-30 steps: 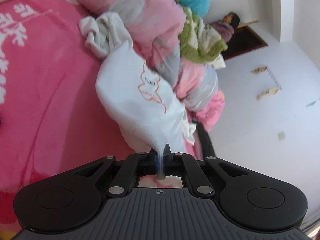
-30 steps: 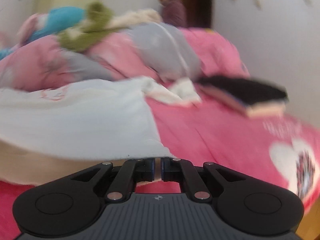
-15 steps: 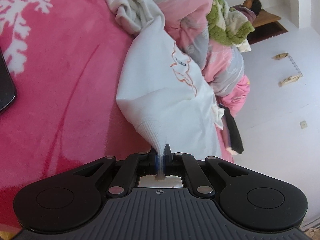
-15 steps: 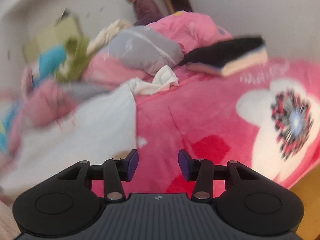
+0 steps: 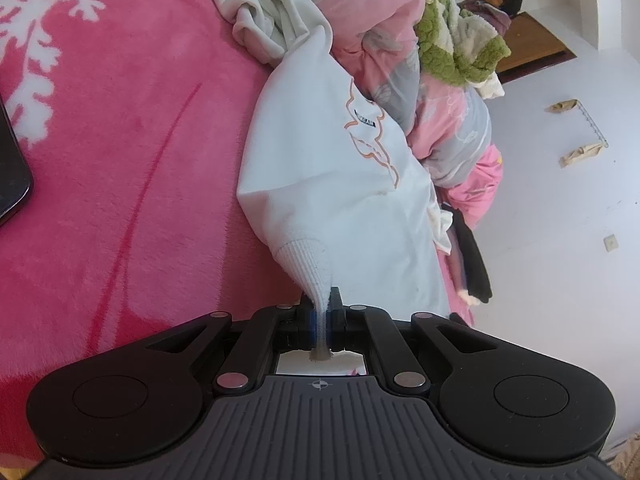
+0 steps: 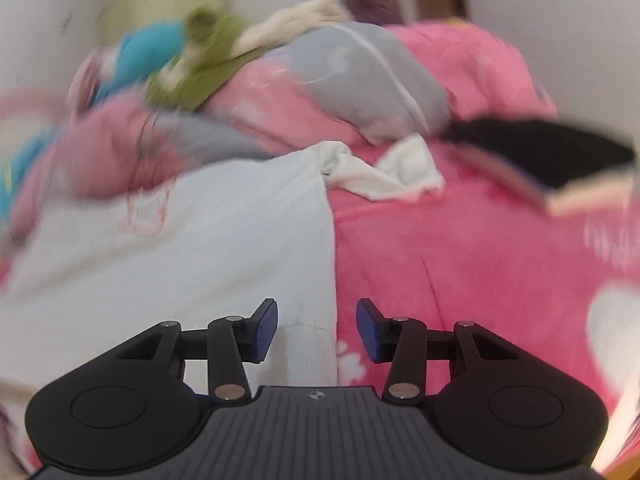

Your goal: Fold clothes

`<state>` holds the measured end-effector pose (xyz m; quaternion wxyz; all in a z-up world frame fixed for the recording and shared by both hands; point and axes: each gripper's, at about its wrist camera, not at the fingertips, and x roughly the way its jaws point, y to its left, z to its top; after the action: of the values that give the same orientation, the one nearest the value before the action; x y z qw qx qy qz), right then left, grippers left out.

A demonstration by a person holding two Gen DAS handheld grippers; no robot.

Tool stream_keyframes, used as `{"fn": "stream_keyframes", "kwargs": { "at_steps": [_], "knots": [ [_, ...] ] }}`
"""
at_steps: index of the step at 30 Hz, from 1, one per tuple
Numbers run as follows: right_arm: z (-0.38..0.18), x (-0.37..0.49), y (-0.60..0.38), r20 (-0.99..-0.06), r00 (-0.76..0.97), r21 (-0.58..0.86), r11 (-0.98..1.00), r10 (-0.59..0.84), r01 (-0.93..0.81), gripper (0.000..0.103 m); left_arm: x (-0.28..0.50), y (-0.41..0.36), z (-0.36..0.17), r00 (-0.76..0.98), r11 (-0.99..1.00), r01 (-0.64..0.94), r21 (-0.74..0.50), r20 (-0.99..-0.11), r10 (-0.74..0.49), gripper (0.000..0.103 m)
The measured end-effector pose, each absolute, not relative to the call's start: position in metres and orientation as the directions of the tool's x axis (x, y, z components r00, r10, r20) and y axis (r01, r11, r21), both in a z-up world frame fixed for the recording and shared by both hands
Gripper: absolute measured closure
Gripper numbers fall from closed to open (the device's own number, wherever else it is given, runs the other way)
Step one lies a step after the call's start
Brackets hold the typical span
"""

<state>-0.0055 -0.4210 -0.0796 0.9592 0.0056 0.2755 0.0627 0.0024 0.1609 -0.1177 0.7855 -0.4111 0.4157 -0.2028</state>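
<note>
A white sweatshirt (image 5: 332, 184) with an orange outline print lies stretched over the pink blanket (image 5: 120, 160). My left gripper (image 5: 322, 308) is shut on its ribbed edge, which is pulled up into a tight point between the pads. In the blurred right wrist view the same sweatshirt (image 6: 180, 248) spreads to the left. My right gripper (image 6: 316, 326) hovers over its right edge with the jaws apart and closing. The cloth lies below the gap, and the blue pads (image 6: 264, 330) touch nothing.
A heap of pink, grey and green clothes (image 5: 400, 40) lines the far side of the bed. A crumpled white cloth (image 5: 264, 20) sits at the sweatshirt's far end. A black folded item (image 6: 552, 152) lies to the right. A dark flat object (image 5: 10, 172) is at the left edge. A person (image 5: 500, 0) is in the background.
My right gripper was shut at the sweatshirt's edge and now stands open, having swung about over the bed. My left gripper sank a little early on, still pinching the ribbed edge.
</note>
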Motion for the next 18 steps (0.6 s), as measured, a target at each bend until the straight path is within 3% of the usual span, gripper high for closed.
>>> {"fn": "stream_keyframes", "kwargs": {
  "at_steps": [2,6,7,12,18],
  "knots": [
    [-0.086,-0.004,-0.410,-0.551,0.829,-0.031,0.991,0.094,-0.133,0.063,0.003,0.161,-0.120,0.568,0.578,-0.029,-0.816,-0.489,-0.662,0.100],
    [-0.089,-0.006,-0.409,-0.544,0.834,-0.038,0.990,0.092,-0.135,0.089,0.003,0.160,-0.124,0.561,0.574,-0.039,-0.818,-0.493,-0.665,0.100],
    [-0.087,-0.007,-0.411,-0.533,0.841,-0.023,0.992,0.096,-0.127,0.091,0.003,0.160,-0.124,0.561,0.571,-0.038,-0.820,-0.490,-0.667,0.100],
    [-0.079,-0.012,-0.448,-0.447,0.868,0.265,0.959,0.214,-0.100,0.093,0.005,0.157,-0.124,0.553,0.555,-0.033,-0.831,-0.478,-0.682,0.099],
    [-0.132,0.005,-0.510,-0.453,0.839,0.675,0.731,0.301,0.102,0.094,0.006,0.149,-0.125,0.535,0.559,-0.037,-0.828,-0.489,-0.689,0.098]
  ]
}}
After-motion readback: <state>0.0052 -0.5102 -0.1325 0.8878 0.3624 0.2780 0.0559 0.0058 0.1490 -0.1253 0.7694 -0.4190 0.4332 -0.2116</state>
